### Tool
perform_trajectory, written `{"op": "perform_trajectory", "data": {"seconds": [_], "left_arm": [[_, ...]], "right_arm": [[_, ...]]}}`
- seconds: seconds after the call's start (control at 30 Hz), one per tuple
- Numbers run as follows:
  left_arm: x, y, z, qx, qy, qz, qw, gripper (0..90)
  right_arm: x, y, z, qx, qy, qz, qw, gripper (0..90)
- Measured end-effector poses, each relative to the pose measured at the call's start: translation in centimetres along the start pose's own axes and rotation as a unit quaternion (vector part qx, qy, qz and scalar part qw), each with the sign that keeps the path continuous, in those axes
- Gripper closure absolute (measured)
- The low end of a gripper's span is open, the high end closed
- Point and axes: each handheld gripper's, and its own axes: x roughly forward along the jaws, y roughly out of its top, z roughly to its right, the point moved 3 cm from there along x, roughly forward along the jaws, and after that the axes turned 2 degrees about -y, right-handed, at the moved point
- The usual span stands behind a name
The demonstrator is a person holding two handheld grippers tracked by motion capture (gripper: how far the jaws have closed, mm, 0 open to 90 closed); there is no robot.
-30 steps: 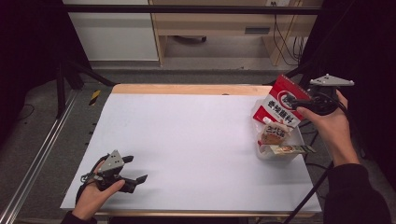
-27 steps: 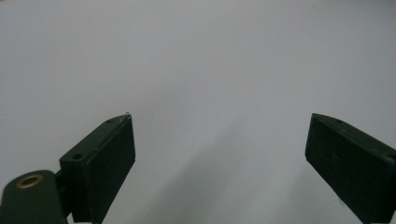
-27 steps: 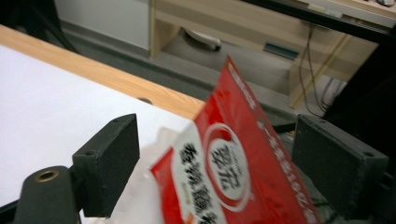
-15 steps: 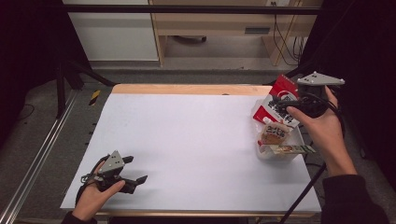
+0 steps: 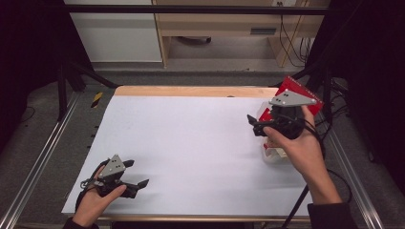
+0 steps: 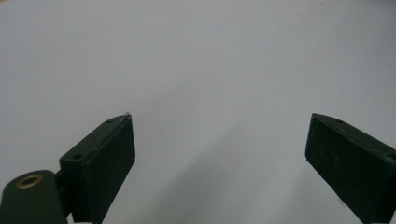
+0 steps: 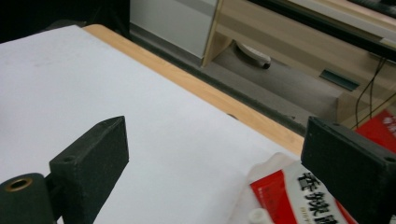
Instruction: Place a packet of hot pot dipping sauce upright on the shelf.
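At the right edge of the white counter [image 5: 191,143] stands a clear plastic container [image 5: 273,155], low and open-topped, much of it covered in the high view by the person's right hand [image 5: 298,145]. Red snack packets with white panels and black print [image 7: 299,196] stick up out of it; the tallest, a red packet [image 5: 297,88], leans up and back toward the far right corner behind the gripper. What else lies deeper in the container cannot be made out.

The right gripper [image 5: 254,125] hangs above the container's inner side and points left across the counter. Its jaws have just been opening and stand wide apart with nothing between them. In the right gripper view a packet's printed face lies just beside and below the right-hand jaw, apart from the pads, with the counter's wooden far edge [image 7: 196,86] running behind.

The left gripper [image 5: 138,174] rests on the near left corner of the counter in the person's left hand [image 5: 98,195], well apart from the container. Its jaws are spread too and hold nothing; the left gripper view has bare white surface between them.
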Motion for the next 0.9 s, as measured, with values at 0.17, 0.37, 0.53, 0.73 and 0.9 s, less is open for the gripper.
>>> {"op": "perform_trajectory", "data": {"seconds": [0.17,0.37,0.53,0.73,0.9], "left_arm": [[0.0,-0.1,-0.2,-0.005,0.006,0.001,1.0,6.6],[-0.2,-0.1,-0.6,-0.021,0.022,0.007,0.9995,2.9],[-0.2,-0.1,-0.7,-0.021,0.022,0.006,0.9995,3.3],[-0.3,-0.1,-0.7,-0.02,0.023,0.007,0.9995,3.4],[-0.3,-0.1,-0.8,-0.021,0.023,0.006,0.9995,3.4]], "right_arm": [[0.3,-0.6,-2.4,0.018,0.018,-0.002,0.9997,8.2],[0.7,-1.8,-5.1,0.012,0.04,0.002,0.9991,8.2],[0.6,-2.8,-6.4,0.017,0.055,0.008,0.9983,8.2],[0.3,-3.6,-7.5,0.014,0.061,0.011,0.9979,8.1],[0.0,-4.2,-8.2,0.008,0.064,0.011,0.9978,7.6]]}}
